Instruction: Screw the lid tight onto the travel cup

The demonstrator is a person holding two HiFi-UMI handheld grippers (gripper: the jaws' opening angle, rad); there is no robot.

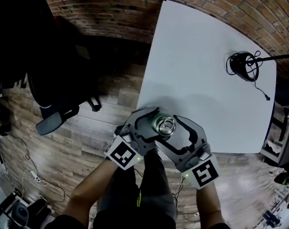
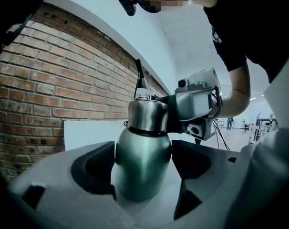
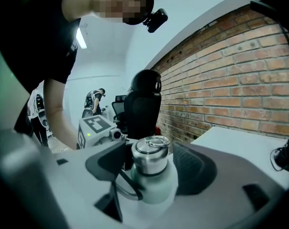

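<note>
Bracketing the travel cup [image 2: 140, 173] at the bench's [image 1: 206, 56] near edge: left hand-held gripper [image 2: 143, 161] spread round its body, seemingly not pressing; right hand-held gripper [image 3: 150, 166] spread round the lid [image 3: 149, 152]. Judged step: taking hold to tighten; next, both must clamp.

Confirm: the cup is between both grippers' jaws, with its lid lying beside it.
No: the lid sits on the cup, as the right gripper view shows. The cup is between the jaws of the left gripper and right gripper.
</note>
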